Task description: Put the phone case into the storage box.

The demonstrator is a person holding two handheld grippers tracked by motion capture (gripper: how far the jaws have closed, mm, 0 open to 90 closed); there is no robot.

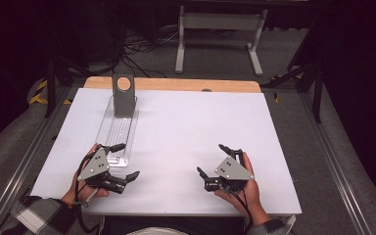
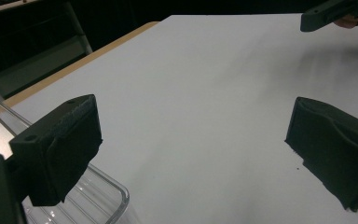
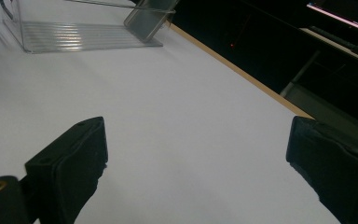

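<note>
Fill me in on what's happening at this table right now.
A person sits at a white table with a two-jaw gripper in each hand. Both the left gripper and the right gripper are open and hold nothing. The left one sits right at the near end of a clear plastic tray, one jaw over its corner. A grey stand with a round hole rises at the tray's far end. The right gripper rests apart from these, over bare tabletop. Nothing is being gripped at this moment.

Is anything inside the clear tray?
The clear tray looks empty, its ribbed floor bare. A grey stand rises at its far end; the floor behind it is hidden.
</note>
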